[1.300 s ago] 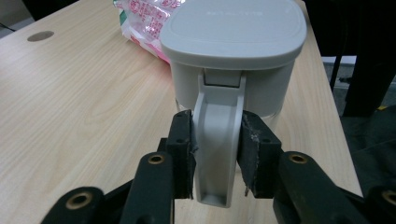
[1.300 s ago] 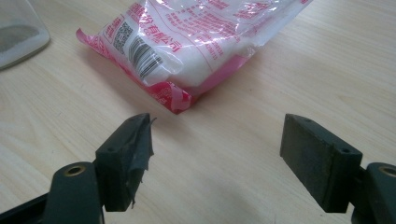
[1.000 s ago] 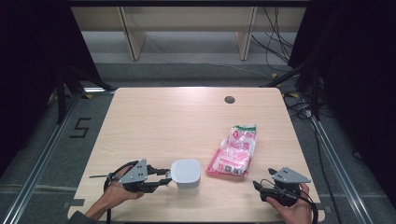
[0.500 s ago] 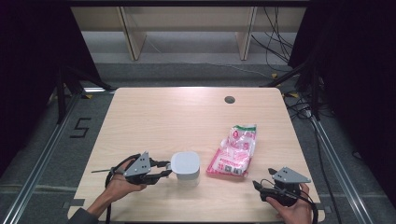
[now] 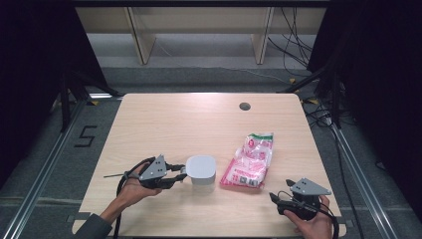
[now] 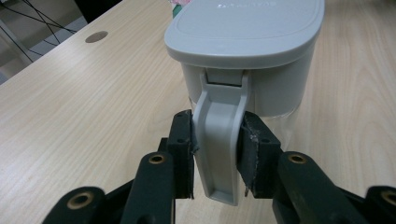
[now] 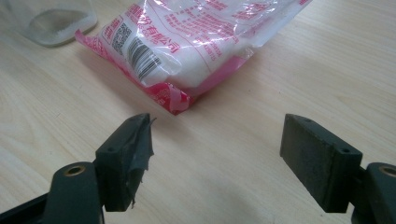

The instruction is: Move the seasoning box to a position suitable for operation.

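Left gripper is clamping both pads on the grey handle of the lidded jug, which is standing upright at near centre of the worktop. The handle is reading as stiff moulded plastic, a sound place to hold; the translucent body looks light and probably empty, though its contents are not showing clearly. With the grip low and to one side, the jug is likely to tip or swing if lifted fast, and its smooth base may be sliding easily on the wood. Right gripper is resting at the near right corner with jaws standing wide apart and holding nothing, pointing at the pink-and-white bag. That bag is lying flat just right of the jug, soft and crinkly. Open room is lying to the far left; the near edge is close.
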### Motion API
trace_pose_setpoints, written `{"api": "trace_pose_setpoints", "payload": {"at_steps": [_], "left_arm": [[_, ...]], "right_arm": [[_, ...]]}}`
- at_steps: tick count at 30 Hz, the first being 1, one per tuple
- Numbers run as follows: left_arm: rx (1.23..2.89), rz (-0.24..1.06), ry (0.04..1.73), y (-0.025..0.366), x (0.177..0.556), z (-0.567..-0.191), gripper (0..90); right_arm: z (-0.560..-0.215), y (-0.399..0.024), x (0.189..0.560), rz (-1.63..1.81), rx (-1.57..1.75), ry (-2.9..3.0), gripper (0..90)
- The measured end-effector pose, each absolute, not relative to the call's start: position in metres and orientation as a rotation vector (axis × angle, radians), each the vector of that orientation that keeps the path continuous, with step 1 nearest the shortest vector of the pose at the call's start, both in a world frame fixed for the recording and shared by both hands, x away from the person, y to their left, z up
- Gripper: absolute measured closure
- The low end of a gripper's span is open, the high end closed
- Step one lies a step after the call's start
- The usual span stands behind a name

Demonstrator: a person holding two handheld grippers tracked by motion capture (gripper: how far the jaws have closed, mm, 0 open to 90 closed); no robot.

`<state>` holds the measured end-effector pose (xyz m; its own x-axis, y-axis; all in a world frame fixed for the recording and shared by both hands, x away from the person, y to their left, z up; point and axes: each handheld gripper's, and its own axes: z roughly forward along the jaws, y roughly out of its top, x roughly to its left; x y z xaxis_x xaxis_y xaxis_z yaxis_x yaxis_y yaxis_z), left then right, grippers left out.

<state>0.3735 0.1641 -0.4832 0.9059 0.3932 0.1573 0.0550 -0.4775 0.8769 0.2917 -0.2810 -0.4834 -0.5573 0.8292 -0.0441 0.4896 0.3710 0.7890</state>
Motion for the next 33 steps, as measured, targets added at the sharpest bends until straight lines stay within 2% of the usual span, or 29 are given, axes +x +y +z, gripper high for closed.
{"api": "trace_pose_setpoints", "payload": {"at_steps": [21, 33], "left_arm": [[2.050, 0.455, 0.362, 0.147, 0.396, -0.482, 67.8], [2.032, 0.431, 0.380, 0.146, 0.403, -0.483, 67.6]], "right_arm": [[-0.483, -0.280, 0.292, 1.054, 1.143, 2.208, 26.1], [-0.484, -0.280, 0.292, 1.057, 1.154, 2.199, 26.0]]}}
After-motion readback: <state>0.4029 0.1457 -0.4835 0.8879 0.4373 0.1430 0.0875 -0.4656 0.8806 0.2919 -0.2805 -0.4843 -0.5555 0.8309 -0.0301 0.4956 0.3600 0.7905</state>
